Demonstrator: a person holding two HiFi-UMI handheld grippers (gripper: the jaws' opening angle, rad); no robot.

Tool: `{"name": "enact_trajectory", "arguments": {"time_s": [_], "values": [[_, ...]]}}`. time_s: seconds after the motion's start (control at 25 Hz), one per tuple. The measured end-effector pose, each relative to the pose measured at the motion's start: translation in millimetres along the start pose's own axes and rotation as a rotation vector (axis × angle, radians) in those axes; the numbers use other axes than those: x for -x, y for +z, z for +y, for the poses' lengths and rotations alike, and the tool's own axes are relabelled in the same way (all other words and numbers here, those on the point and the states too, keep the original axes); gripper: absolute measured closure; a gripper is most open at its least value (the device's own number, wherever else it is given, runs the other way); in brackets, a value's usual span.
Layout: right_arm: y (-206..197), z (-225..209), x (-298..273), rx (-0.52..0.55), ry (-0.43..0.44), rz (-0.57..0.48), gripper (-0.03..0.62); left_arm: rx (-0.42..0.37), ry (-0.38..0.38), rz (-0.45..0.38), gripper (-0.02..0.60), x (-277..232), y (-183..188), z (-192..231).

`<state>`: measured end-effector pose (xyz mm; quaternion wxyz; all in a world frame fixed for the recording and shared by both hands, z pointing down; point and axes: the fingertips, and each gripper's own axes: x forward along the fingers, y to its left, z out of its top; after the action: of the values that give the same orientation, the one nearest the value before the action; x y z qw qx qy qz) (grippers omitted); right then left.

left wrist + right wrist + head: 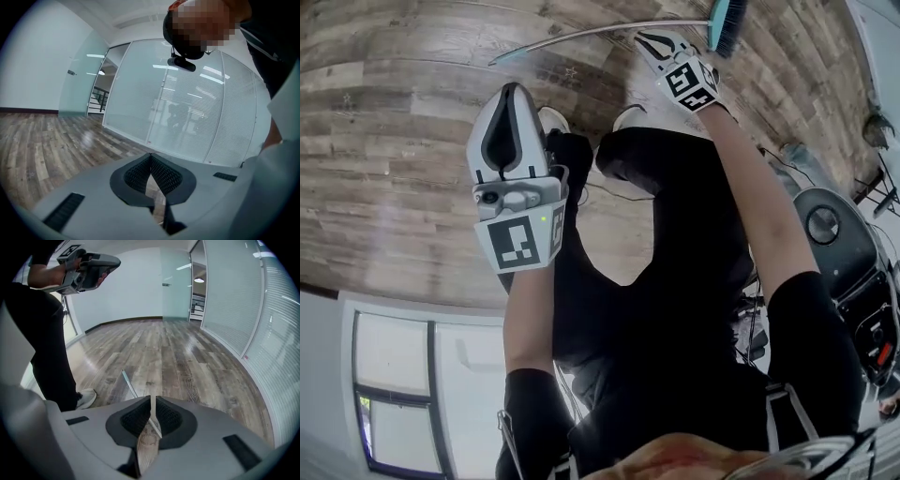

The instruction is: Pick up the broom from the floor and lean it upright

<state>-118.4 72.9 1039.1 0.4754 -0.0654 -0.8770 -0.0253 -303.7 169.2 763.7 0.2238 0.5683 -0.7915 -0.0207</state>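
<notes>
The broom lies flat on the wood floor: a thin silver handle (600, 30) with a teal brush head (727, 22) at its right end. My right gripper (645, 36) points steeply down right by the handle, near the brush end, jaws shut and empty. In the right gripper view the handle (127, 380) runs on the floor beyond the closed tips of my right gripper (151, 398) and shows through the gap behind them. My left gripper (516, 87) is held higher, away from the broom, shut with nothing in it; the left gripper view shows its tips (150, 155) meeting.
The person's shoes (551, 117) (628, 114) stand just short of the handle. Dark round equipment (825, 225) and a cable (787, 159) are at the right. A curved glass partition (187, 108) and a white wall (131, 287) bound the room.
</notes>
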Motion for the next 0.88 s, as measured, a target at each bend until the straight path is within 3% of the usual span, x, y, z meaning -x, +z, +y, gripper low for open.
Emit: {"name": "enact_trajectory", "arguments": {"time_s": [0.12,0.4,0.56,0.68,0.8,0.88], "values": [[-16.0,-4.9,-32.7,0.008,0.014,0.026,0.572,0.044,-0.006,0.023,0.561,-13.8,-15.1,8.8],[-55.9,-1.0,-87.1,-0.019,0.071,0.088,0.571,0.006,-0.030,0.065,0.561,-41.0,-33.4,16.4],[-79.8,5.0,-105.6,0.046,0.116,0.151,0.563,-0.029,-0.021,0.063,0.561,-52.0,-42.8,5.2],[-91.8,6.8,-116.4,0.055,0.119,0.194,0.479,-0.020,-0.006,0.038,0.561,-64.3,-51.6,-7.3],[-101.4,8.0,-128.6,0.105,0.103,0.226,0.479,0.026,-0.009,0.040,0.561,-68.0,-67.4,-21.5],[-108.1,7.6,-138.1,0.164,0.099,0.244,0.479,-0.009,-0.041,0.056,0.561,-66.9,-79.8,-30.7]]}}
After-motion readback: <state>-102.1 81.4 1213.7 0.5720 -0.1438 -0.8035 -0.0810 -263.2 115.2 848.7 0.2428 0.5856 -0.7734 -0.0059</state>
